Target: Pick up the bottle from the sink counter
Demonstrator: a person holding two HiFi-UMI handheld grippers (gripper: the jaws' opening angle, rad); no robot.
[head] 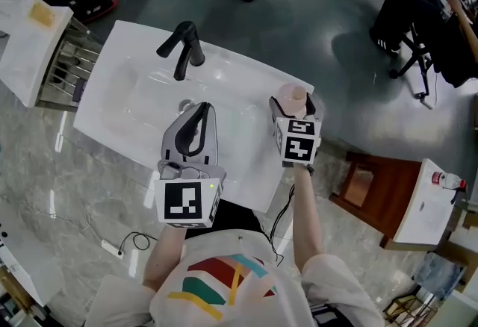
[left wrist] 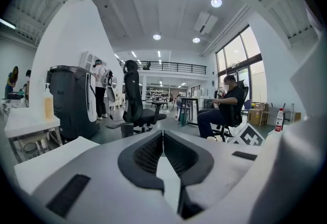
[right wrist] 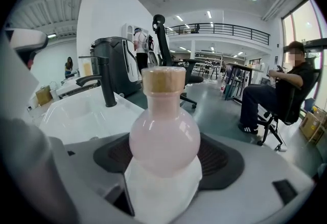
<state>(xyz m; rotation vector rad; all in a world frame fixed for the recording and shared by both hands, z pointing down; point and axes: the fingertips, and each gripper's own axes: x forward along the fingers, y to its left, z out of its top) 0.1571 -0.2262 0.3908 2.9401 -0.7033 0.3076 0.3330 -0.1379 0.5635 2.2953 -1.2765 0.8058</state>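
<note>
At the right claw (right wrist: pixel 166 159), clamped between its dark pads, stands the pink bottle (right wrist: pixel 164 133), long axis upright, well right of the faucet (head: pixel 183 49) (its base is hidden, so I cannot tell if it has left the tabletop (head: pixel 246 161)). Nearer the faucet, the left claw (left wrist: pixel 162 138) hangs pressed together, holding nothing.

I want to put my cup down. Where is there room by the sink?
The bare white counter between the faucet and the bottle is free, and so is the corner left of the faucet. The right edge is crowded: the right gripper holds the bottle there. The left gripper, shut, hangs over the front of the sink.
</note>
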